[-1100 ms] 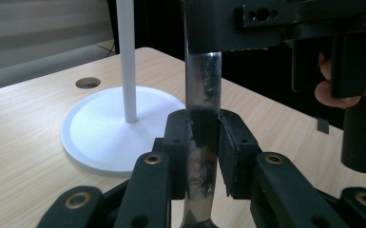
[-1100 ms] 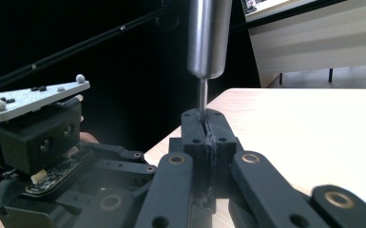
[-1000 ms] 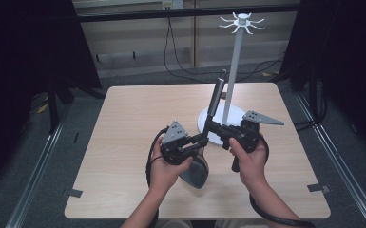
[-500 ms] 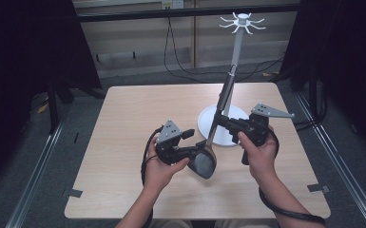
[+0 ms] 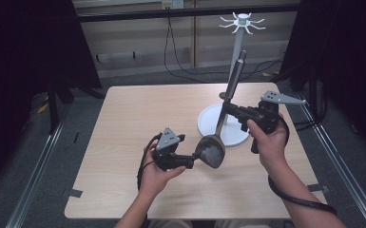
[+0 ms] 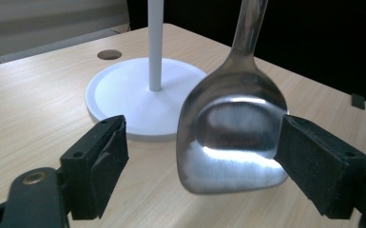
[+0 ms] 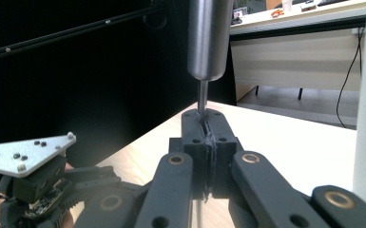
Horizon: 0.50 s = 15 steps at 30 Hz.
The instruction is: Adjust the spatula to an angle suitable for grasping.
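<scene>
A light wooden table stands on a grey floor. A white stand sits on the table, over on the right side. Its flat round base rests right on the wood, and a thin white pole goes straight up from it. Close to the base there is a small round hole in the table top.
</scene>
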Available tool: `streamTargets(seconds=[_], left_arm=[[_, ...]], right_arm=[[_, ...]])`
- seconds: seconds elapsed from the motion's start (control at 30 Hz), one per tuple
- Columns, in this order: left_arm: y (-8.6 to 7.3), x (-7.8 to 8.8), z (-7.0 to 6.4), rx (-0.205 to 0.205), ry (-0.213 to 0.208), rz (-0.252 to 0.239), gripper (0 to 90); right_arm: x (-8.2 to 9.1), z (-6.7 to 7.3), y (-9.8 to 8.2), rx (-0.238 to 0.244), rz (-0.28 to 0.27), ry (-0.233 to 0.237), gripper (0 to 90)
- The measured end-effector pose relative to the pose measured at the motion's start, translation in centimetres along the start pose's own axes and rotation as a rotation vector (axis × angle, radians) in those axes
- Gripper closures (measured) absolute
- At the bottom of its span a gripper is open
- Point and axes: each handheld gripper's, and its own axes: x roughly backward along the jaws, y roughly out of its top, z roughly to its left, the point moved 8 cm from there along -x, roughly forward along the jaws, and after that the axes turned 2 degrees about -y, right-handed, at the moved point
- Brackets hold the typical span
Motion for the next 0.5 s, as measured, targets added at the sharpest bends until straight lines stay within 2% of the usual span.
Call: streamTargets(seconds=[0.5], left_arm=[[-1.0,-0.6,0.0,-0.007,-0.003,0.026,14.8]], right_arm=[[0.2,-1.2,1.4,0.009,-0.008,-0.009,88.5]])
